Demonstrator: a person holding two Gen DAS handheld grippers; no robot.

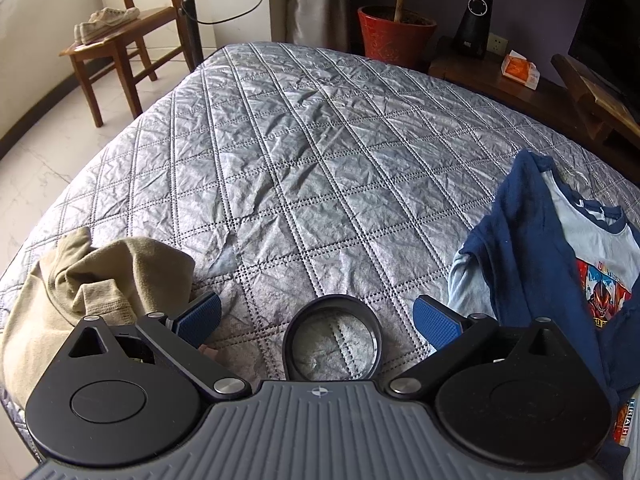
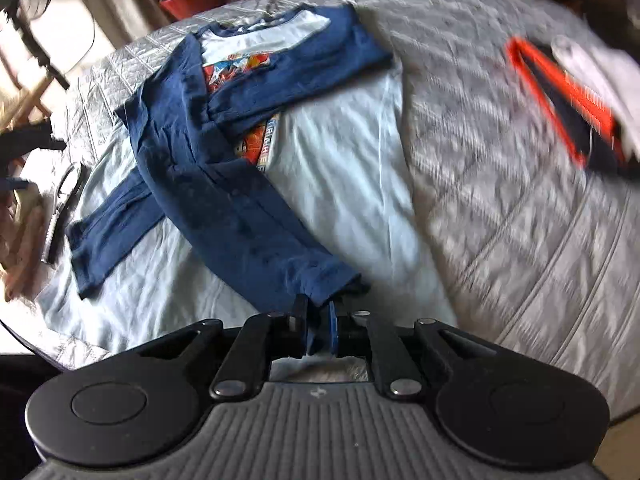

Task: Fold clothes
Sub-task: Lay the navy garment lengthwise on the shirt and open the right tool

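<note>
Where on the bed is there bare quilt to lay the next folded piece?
The widest bare quilt runs from between the beige garment and the blue-sleeved shirt to the far edge by the red pot. A narrower strip lies between the shirt and the orange-trimmed garment. It is crowded around the shirt, where the right gripper pinches a sleeve cuff.

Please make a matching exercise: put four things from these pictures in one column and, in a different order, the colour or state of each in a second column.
Things:
1. left tool
2. right tool
3. plant pot
4. crumpled garment

Descriptions:
A. red
B. open, nothing between its pads
C. beige
D. shut on the shirt's navy sleeve cuff

Pairs: 1-B, 2-D, 3-A, 4-C
</note>
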